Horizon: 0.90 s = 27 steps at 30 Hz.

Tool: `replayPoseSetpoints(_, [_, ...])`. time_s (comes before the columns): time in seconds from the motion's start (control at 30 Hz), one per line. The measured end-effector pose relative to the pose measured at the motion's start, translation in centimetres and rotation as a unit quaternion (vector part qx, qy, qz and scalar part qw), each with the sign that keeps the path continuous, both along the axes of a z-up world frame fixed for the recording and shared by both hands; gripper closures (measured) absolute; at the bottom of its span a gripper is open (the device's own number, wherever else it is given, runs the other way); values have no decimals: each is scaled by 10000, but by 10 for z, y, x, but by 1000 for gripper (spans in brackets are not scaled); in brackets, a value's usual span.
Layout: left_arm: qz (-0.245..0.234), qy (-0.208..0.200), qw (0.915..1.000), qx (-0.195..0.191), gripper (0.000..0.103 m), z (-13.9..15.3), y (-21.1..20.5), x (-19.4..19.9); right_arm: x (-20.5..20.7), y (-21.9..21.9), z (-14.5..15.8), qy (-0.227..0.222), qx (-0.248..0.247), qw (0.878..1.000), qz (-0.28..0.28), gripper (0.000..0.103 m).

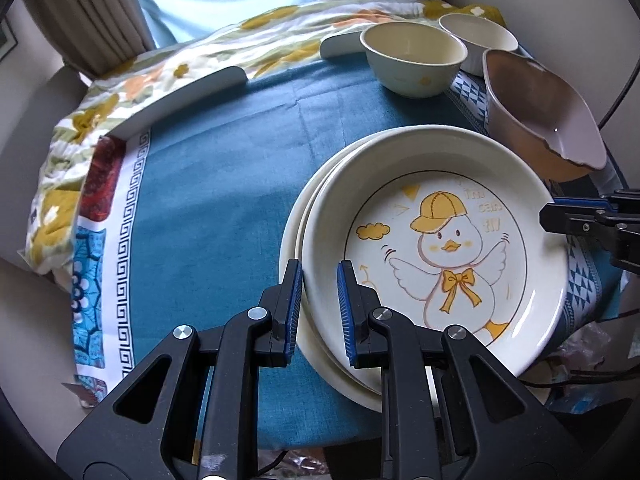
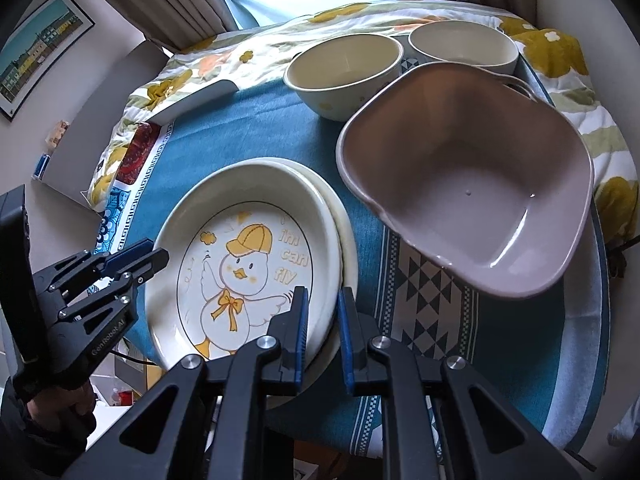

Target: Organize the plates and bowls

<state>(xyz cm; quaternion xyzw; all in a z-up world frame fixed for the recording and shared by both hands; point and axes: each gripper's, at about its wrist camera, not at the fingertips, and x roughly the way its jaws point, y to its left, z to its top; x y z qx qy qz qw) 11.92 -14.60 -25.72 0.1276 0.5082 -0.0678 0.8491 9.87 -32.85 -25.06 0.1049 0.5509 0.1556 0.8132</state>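
Note:
A white plate with a yellow-capped duck [image 1: 436, 240] lies on top of plainer cream plates [image 1: 296, 224] on the blue cloth; it also shows in the right wrist view [image 2: 248, 256]. My left gripper [image 1: 320, 300] is open, its fingers straddling the stack's left rim. My right gripper [image 2: 323, 320] is open, its fingers straddling the stack's right rim; it shows at the right edge of the left wrist view [image 1: 560, 216]. A mauve squarish bowl [image 2: 472, 200] stands to the right. Two cream bowls [image 2: 344, 72] [image 2: 464, 46] stand behind it.
The blue patterned tablecloth [image 1: 208, 184] covers the table. A floral quilt [image 1: 192, 60] lies along its far side, with a white curved rail [image 1: 180, 96] on it. Curtains and a window are behind. A framed picture [image 2: 40, 52] hangs on the left wall.

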Motion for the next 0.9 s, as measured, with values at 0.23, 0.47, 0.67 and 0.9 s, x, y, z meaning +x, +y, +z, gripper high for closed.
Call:
replayPoseSetpoints(0.23, [-22,-2,9999,-102,87,4,1,-1,-1,-1,0,26,-4,10000,-50,89])
replayPoseSetpoints(0.47, [45,-281,9991,-313,87,46,2,-15,-8,-8,30,-200,190,9996,-105,89])
replayPoseSetpoints(0.67, [207,-978,9935,-548,4,108,3,-25,-15,-16,73,-603,423,9973,-40,59])
replayPoseSetpoints(0.9, [-33,-1503,9859,-736,0,160,-3,-19,-20,-25,116,-1423,288,9894,53,1])
